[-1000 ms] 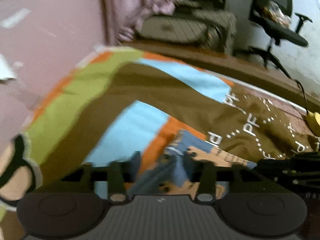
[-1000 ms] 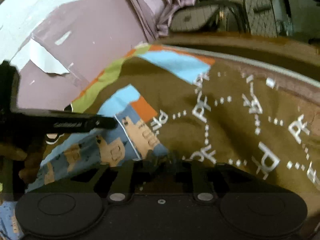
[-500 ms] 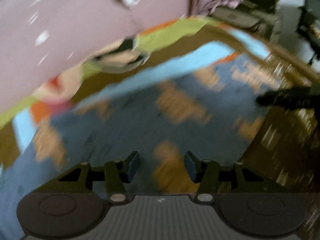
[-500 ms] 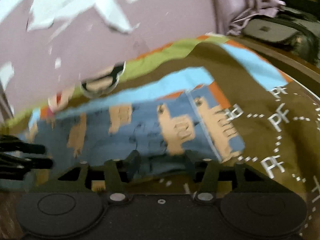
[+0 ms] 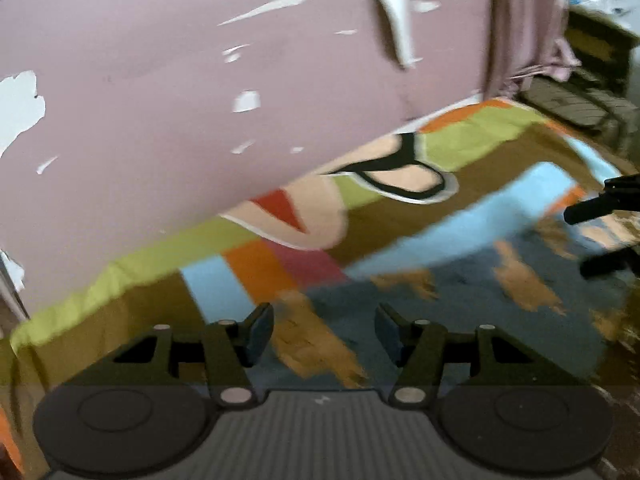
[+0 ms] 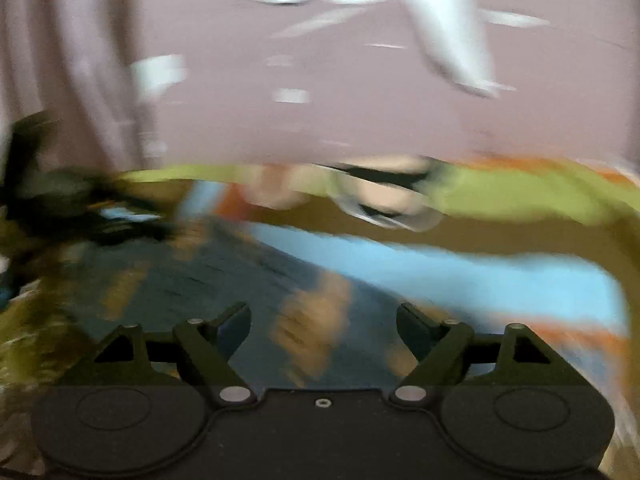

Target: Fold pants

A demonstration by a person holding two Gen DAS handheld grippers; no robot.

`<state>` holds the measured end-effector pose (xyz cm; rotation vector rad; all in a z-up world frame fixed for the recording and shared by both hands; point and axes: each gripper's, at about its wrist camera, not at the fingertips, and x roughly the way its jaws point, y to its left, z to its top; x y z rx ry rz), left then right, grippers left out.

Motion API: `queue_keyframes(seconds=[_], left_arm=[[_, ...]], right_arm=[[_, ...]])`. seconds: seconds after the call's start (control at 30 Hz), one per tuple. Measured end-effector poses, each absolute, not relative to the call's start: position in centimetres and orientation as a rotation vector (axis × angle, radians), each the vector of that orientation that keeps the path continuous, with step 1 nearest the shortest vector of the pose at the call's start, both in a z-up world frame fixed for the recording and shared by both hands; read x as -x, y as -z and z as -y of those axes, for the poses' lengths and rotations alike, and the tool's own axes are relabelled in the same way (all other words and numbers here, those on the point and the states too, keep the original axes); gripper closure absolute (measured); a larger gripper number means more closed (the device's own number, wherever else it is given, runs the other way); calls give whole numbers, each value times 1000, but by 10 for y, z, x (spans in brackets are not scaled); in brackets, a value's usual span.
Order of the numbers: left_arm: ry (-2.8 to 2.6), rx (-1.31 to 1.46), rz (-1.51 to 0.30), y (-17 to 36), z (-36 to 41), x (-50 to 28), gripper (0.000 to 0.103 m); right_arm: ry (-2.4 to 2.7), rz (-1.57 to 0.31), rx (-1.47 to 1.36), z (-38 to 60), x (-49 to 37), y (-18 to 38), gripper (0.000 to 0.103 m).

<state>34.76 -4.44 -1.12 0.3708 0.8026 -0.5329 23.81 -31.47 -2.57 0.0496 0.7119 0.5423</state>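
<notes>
From the left wrist, the left gripper point(image 5: 324, 330) hangs released, nothing between its fingers, the blue patterned pants point(image 5: 460, 304) just ahead on the colourful bedsheet point(image 5: 472, 140); from the right wrist, blurred, the right gripper point(image 6: 324, 330) gapes wide, pants point(image 6: 224, 284) directly ahead.

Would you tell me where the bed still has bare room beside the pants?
Bare sheet runs between the pants and the wall. Nearer, it's crowded: both open grippers, left and right, hover over the pants.
</notes>
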Motion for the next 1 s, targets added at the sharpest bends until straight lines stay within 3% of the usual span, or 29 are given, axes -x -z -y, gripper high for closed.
queue_keyframes(seconds=[0.17,0.27,0.3,0.37,0.4,0.43,0.6,0.77,0.8,0.9,1.0], left_arm=[[578,-322,-967,22,41,-402,47],[591,-338,-1032,32,40,-415,74],[593,-345,-1051,36,40,-417,88],[600,-347,-1060,40,38,-416,95],[594,-360,-1039,40,39,-412,96],[575,-379,-1004,39,41,-408,97],[491,-451,-973,48,57,-403,97],[459,-456,-966,48,62,-402,89],[453,-455,-949,45,62,-400,86],[419,-466,-863,34,67,-387,42],[471,-419,-811,24,80,-366,33]], right_arm=[[-708,-752,77,267,-305,42,31],[-775,-828,83,253,-329,55,41],[-791,-848,99,249,-332,59,47],[-794,-859,142,244,-331,64,63],[-782,-844,170,243,-329,64,82],[-771,-831,185,242,-327,64,92],[-694,-791,212,242,-324,62,92],[-601,-760,235,245,-313,64,74],[-572,-742,241,250,-306,60,66],[-475,-683,224,272,-273,45,31],[-356,-646,151,302,-229,34,15]])
